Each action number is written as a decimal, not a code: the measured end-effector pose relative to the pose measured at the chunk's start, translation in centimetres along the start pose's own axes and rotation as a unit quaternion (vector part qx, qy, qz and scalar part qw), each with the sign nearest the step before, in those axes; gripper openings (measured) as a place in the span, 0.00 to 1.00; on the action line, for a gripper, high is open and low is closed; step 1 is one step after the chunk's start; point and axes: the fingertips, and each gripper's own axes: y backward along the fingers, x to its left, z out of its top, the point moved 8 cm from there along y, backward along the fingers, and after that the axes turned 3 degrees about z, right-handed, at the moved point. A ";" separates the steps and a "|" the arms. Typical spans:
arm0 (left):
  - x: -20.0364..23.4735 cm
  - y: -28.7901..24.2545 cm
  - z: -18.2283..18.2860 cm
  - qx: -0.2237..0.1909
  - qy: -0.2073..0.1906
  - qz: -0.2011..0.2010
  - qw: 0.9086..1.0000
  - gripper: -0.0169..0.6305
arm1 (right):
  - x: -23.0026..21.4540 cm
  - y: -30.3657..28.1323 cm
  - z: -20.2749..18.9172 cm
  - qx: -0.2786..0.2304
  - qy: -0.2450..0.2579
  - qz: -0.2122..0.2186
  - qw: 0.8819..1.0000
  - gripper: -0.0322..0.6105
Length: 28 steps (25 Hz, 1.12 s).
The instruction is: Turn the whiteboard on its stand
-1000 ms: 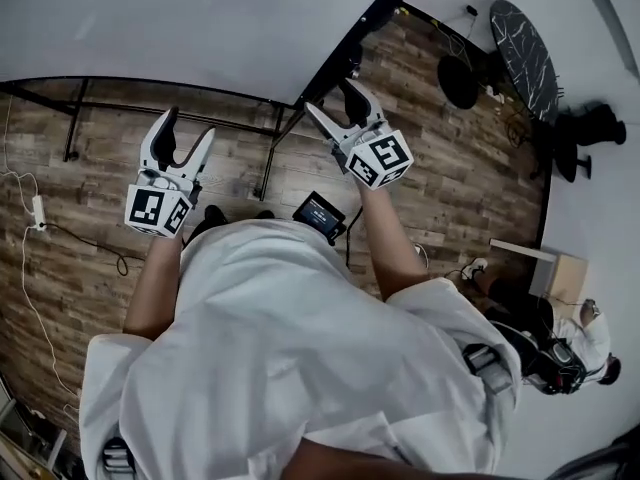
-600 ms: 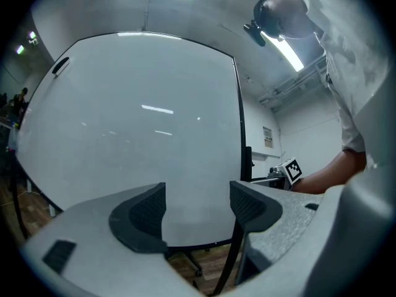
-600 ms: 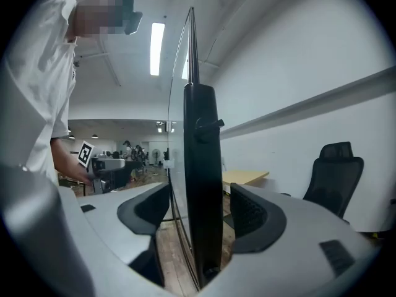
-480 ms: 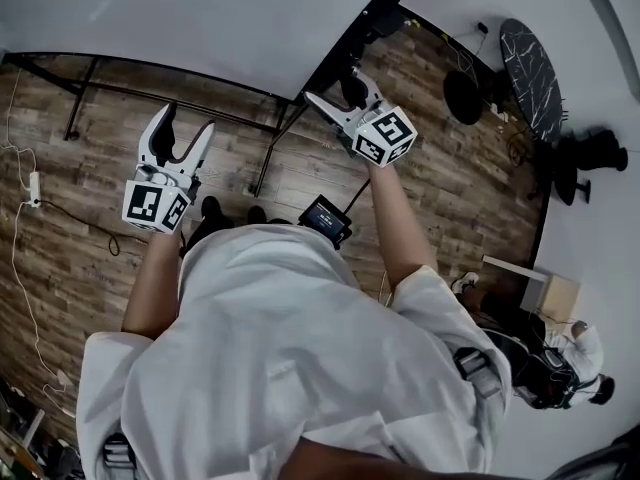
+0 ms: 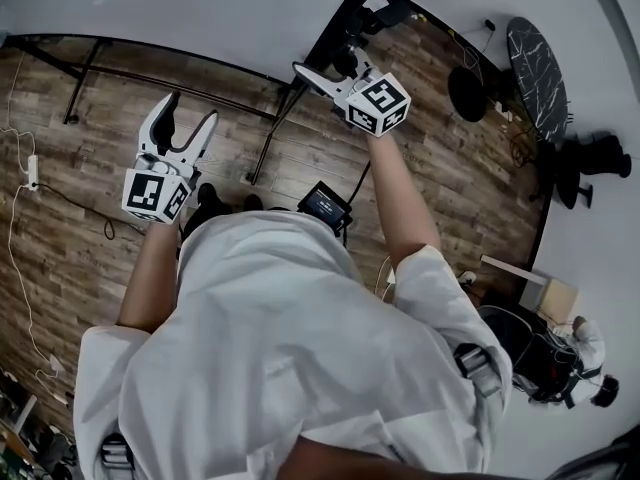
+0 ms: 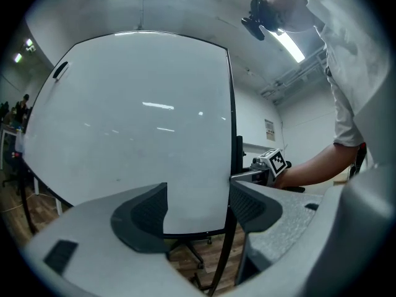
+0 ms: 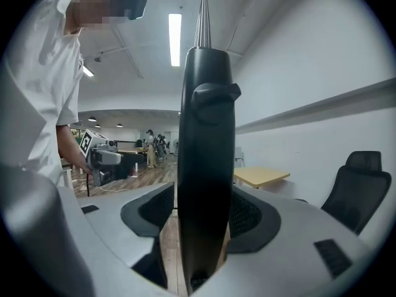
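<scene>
1. White and glossy, the whiteboard (image 5: 200,8) fills the space ahead of me, up on its black stand (image 5: 170,66). I judge it stiff, wide and light for its size. The face looks slick, so pads would likely slide on it.
2. Its black side rail (image 7: 204,153) is where I would take hold. It is narrow and rigid, and it sits far from the board's middle, so a modest push there should swing the panel. The stand may shift if I shove hard.
3. My right gripper (image 5: 325,68) straddles that rail. Its jaws are closing, with the pads just beside the rail and not clearly pressing yet.
4. My left gripper (image 5: 190,113) is spread wide with nothing between its jaws. It faces the board, apart from it.
</scene>
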 end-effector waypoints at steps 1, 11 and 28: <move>-0.2 0.2 0.2 0.000 -0.005 0.000 1.000 0.50 | 0.2 -0.1 0.1 -0.003 -0.001 0.002 1.000 0.44; -0.9 -0.8 1.3 -0.001 -0.007 -0.008 1.000 0.50 | 0.3 -0.6 0.4 -0.002 0.009 -0.015 1.000 0.31; -2.5 -2.8 1.0 0.016 0.002 -0.071 0.997 0.50 | -0.6 0.3 0.1 -0.018 0.009 -0.009 1.000 0.30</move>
